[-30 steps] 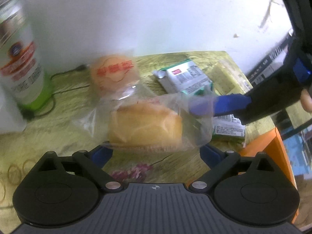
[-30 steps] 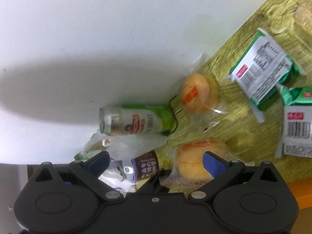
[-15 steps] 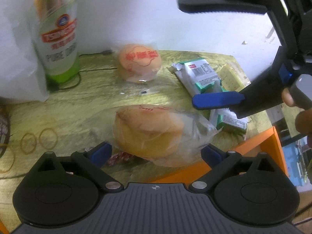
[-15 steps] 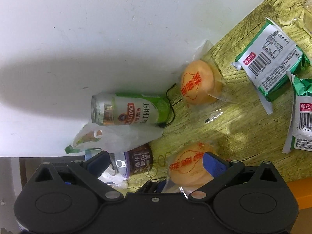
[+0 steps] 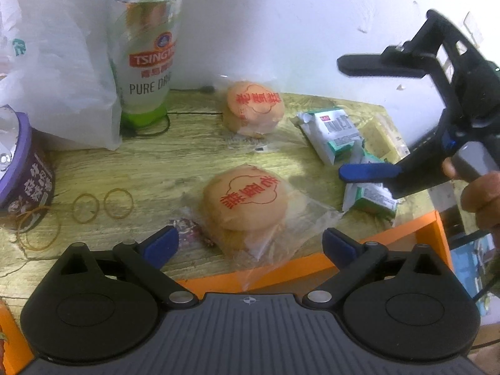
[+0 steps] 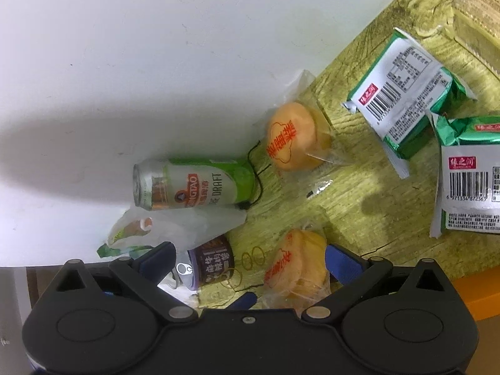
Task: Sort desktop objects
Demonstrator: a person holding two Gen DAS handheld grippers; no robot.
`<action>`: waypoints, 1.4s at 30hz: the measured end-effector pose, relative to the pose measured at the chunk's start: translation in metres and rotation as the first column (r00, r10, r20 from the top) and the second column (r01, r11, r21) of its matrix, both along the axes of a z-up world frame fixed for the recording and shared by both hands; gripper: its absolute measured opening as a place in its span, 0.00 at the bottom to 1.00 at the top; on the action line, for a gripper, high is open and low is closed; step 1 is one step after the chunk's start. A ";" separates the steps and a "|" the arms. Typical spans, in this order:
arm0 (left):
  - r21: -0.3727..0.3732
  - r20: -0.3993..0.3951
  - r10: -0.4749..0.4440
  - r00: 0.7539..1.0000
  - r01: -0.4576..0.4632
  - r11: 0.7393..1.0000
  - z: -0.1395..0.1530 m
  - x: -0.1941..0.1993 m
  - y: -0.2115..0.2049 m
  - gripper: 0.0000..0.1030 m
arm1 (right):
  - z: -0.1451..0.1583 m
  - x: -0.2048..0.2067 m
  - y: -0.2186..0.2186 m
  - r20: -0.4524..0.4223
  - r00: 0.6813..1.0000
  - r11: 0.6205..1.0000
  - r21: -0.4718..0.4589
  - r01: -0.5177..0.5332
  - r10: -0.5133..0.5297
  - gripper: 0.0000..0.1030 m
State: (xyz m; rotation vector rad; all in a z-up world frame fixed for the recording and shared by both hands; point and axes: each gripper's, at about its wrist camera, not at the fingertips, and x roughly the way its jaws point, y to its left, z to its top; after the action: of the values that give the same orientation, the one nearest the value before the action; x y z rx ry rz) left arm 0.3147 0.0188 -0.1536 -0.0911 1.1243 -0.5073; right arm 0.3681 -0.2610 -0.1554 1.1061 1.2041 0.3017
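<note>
Two wrapped buns lie on the counter point(image 5: 150, 162): the near bun point(image 5: 247, 200), in clear wrap with red print on top, sits close to the orange front edge point(image 5: 293, 265), and the far bun point(image 5: 254, 109) rests near the white wall. Two green-and-white snack packets lie to the right of them, the far packet point(image 5: 332, 131) and the near packet point(image 5: 368, 193), touching or overlapping each other at their ends. One tall beer can point(image 5: 145, 47) stands upright against the wall, with a white plastic bag point(image 5: 53, 72) just beside it on its left. One purple can point(image 5: 22, 172) with its lid peeled open shows at the left edge. At least three rubber bands point(image 5: 118, 203) lie loose on the counter in front of that can, two of them small rings side by side. The left hand-held gripper point(image 5: 248, 243) hangs with its blue-tipped fingers spread wide, gripping nothing, the near bun lying just beyond them and between their lines. The right hand-held gripper point(image 5: 359, 115), grasped by a hand point(image 5: 481, 200), is above the snack packets, its fingers wide apart and empty; the lower finger is over the near packet. In the right wrist view both buns, both packets, the beer can and the purple can appear again, with the right hand-held gripper's fingers spread.
</note>
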 end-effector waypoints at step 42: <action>-0.026 0.061 -0.092 0.994 0.094 0.995 -0.003 0.049 -0.025 0.97 | -0.020 -0.011 -0.015 -0.199 0.979 0.996 0.076 0.054 -0.038 1.00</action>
State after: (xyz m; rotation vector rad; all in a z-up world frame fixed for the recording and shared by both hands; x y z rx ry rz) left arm 0.3635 -0.0063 -0.1569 -0.0490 1.0662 -0.6057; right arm 0.3573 -0.2757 -0.1755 1.2559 1.3489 0.2103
